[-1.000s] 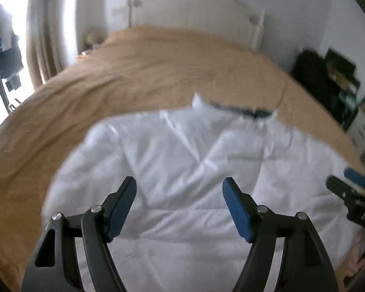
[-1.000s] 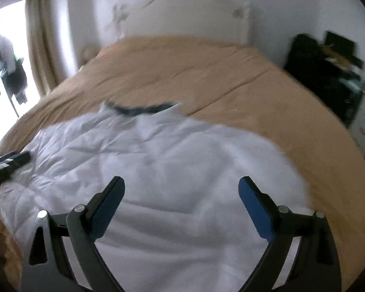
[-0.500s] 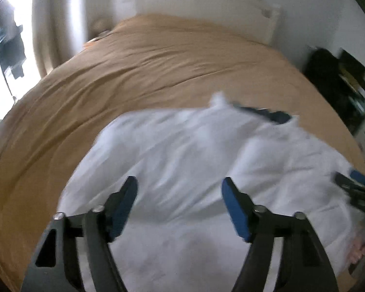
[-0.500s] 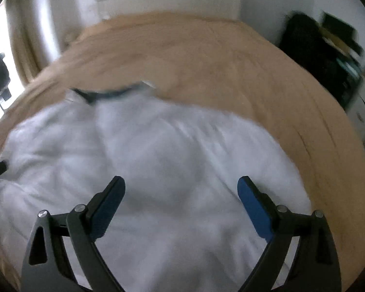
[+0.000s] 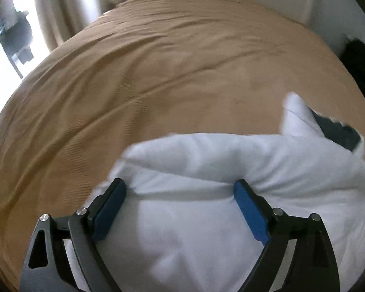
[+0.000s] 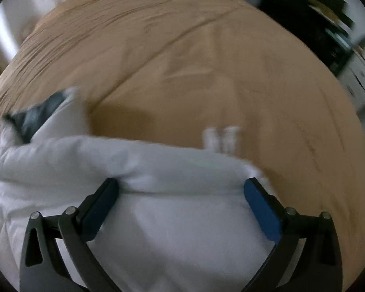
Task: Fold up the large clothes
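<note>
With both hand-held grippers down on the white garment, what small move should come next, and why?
Probably close both on the fabric. The left hand-held gripper and right hand-held gripper each straddle a raised ridge of the white garment on the tan bedspread. The right's jaws are opening; neither looks clamped.

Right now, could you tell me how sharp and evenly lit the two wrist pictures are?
Left wrist view: the window at upper left is blown out, the white garment is softly smeared, and the bedspread bulges with fisheye curvature. Right wrist view: heavier motion blur on the garment's far edge, and a dark shadow on the bedspread beside its collar.
</note>
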{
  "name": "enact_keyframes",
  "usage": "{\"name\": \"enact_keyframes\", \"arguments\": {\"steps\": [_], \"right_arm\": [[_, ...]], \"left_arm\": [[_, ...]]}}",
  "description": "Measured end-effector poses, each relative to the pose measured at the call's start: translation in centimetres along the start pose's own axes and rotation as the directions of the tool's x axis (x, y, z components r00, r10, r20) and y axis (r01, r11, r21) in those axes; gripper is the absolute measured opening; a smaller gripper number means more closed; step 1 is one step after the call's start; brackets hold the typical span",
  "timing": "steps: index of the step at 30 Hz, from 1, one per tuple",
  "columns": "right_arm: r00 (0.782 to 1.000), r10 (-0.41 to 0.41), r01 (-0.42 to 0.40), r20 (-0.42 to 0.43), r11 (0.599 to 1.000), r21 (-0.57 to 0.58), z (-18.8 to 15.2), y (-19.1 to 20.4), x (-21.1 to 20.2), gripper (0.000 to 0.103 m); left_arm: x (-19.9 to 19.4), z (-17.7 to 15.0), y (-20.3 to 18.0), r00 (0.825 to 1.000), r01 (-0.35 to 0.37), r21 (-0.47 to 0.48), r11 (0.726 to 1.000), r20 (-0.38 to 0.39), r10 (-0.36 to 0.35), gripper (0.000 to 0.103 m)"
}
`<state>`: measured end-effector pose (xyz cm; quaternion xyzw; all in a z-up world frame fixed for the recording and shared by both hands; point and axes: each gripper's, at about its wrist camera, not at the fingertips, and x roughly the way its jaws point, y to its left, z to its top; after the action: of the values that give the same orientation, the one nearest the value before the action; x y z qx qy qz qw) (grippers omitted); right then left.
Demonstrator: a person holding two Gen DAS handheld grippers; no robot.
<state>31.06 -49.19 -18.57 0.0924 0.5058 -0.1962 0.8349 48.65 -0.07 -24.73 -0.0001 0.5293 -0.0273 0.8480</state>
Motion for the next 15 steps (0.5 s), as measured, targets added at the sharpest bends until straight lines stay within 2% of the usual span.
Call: {"name": "enact_keyframes", "arguments": {"steps": [2, 3, 4, 6, 7, 8, 9, 10, 13, 14, 15], "right_arm": [[0.997, 0.065, -0.066, 0.031, 0.996, 0.052, -0.9, -0.9, -2.2, 0.088], [0.993, 0.109, -0.112, 0.051, 0.992, 0.063, -1.5, -0.9, -3.3, 0.088], [0.976, 0.192, -0.197, 0.099, 0.979, 0.049, -2.7, -0.1, -5.5, 0.088], [0.942, 0.299, -0.293, 0.152, 0.954, -0.057, -5.3, 2.2, -9.3, 0.088], [0.929, 0.333, -0.32, 0.163, 0.942, -0.1, -6.5, 3.2, -10.7, 0.088], [0.905, 0.392, -0.364, 0.166, 0.915, -0.176, -8.8, 4.9, -12.7, 0.088], [0.889, 0.43, -0.39, 0.156, 0.891, -0.231, -10.7, 6.2, -13.8, 0.088], [0.884, 0.443, -0.394, 0.149, 0.879, -0.269, -12.0, 7.1, -14.3, 0.088], [0.922, 0.377, -0.319, 0.085, 0.867, -0.382, -16.6, 10.4, -13.1, 0.088], [0.938, 0.342, -0.298, 0.045, 0.87, -0.392, -17.8, 11.0, -11.2, 0.089], [0.938, 0.343, -0.298, 0.049, 0.872, -0.389, -17.8, 11.2, -10.3, 0.091]], "left_arm": [[-2.1, -0.1, 2.2, 0.999, 0.05, -0.083, 0.995, 0.006, -0.05, 0.075], [-3.7, -0.6, 3.0, 0.996, 0.088, -0.106, 0.99, 0.03, -0.085, 0.075], [-5.1, -1.3, 3.5, 0.993, 0.113, -0.116, 0.987, 0.057, -0.107, 0.075], [-8.4, -3.9, 5.1, 0.987, 0.134, -0.11, 0.985, 0.109, -0.122, 0.082], [-9.6, -5.1, 5.7, 0.985, 0.137, -0.104, 0.985, 0.119, -0.124, 0.082], [-10.4, -6.4, 6.4, 0.984, 0.139, -0.101, 0.985, 0.122, -0.126, 0.082], [-11.5, -8.4, 7.4, 0.984, 0.149, -0.104, 0.983, 0.118, -0.137, 0.082], [-12.4, -10.2, 8.5, 0.981, 0.17, -0.115, 0.979, 0.116, -0.157, 0.082], [-14.7, -15.0, 10.5, 0.967, 0.243, -0.187, 0.952, 0.128, -0.222, 0.082], [-15.2, -16.4, 11.0, 0.956, 0.285, -0.215, 0.934, 0.131, -0.262, 0.082], [-15.4, -17.9, 11.6, 0.939, 0.339, -0.249, 0.907, 0.144, -0.312, 0.083]]}}
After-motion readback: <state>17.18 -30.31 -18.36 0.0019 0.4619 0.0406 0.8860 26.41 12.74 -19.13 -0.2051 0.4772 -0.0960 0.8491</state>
